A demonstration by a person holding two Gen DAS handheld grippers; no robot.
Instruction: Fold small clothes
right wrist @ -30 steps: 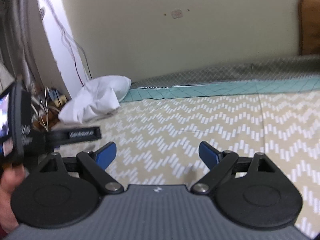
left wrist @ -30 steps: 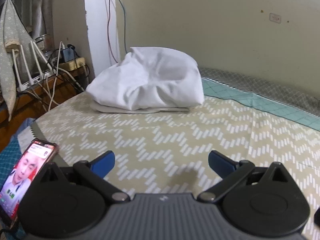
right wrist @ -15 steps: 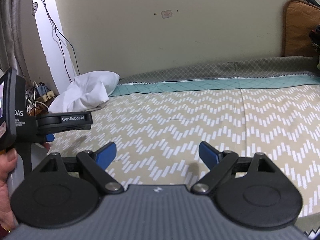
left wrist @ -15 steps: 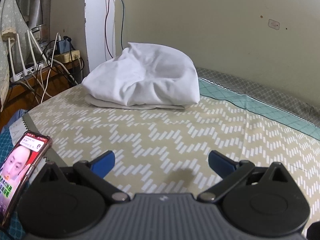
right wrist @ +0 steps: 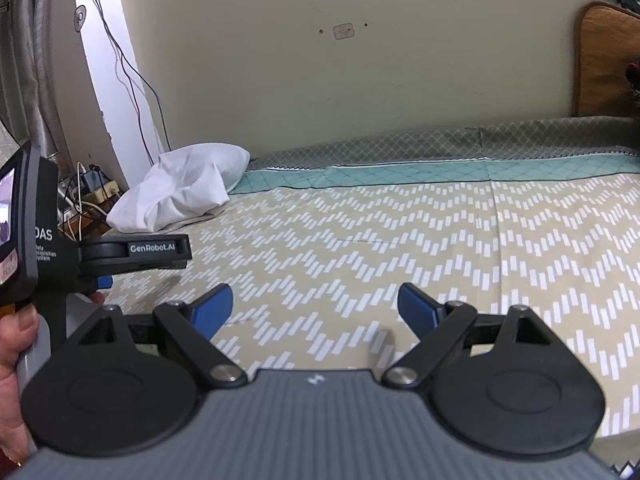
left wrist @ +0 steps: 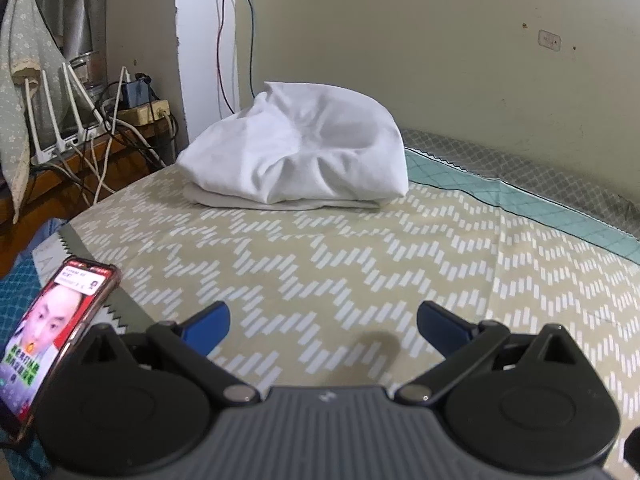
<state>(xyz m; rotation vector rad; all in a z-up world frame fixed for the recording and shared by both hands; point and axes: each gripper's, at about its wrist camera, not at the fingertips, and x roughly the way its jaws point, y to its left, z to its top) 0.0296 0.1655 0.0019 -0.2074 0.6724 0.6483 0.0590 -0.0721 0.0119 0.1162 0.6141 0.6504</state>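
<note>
Left wrist view
- Left gripper [left wrist: 322,326]: blue-tipped fingers [left wrist: 206,326] spread wide with nothing between them, held low over the bedspread.
- Bedspread [left wrist: 360,264]: beige with a white zigzag pattern, bare beneath the gripper.
- White garment [left wrist: 296,156]: a crumpled, puffy bundle lying on a flatter pale cloth [left wrist: 224,199] at the far left end of the bed, near the wall and well apart from the gripper.
- Phone [left wrist: 52,336]: propped at the lower left beside the gripper body, screen lit.
- Side shelf [left wrist: 80,148]: beyond the bed's left edge, crowded with cables and a white router with upright antennas.

Right wrist view
- Right gripper [right wrist: 316,306]: blue fingertips [right wrist: 416,308] wide apart and empty, above the open middle of the bedspread [right wrist: 400,240].
- White garment [right wrist: 182,192]: far off to the left, at the bed's corner by the wall, untouched.
- Left gripper [right wrist: 132,254]: seen side-on at the left edge, between this gripper and the garment; from here I cannot tell how its fingers stand.
- Hand [right wrist: 12,356]: wrapped around the left gripper's handle at the lower left.
- Brown cushion [right wrist: 604,60]: leaning against the wall at the far right.
</note>
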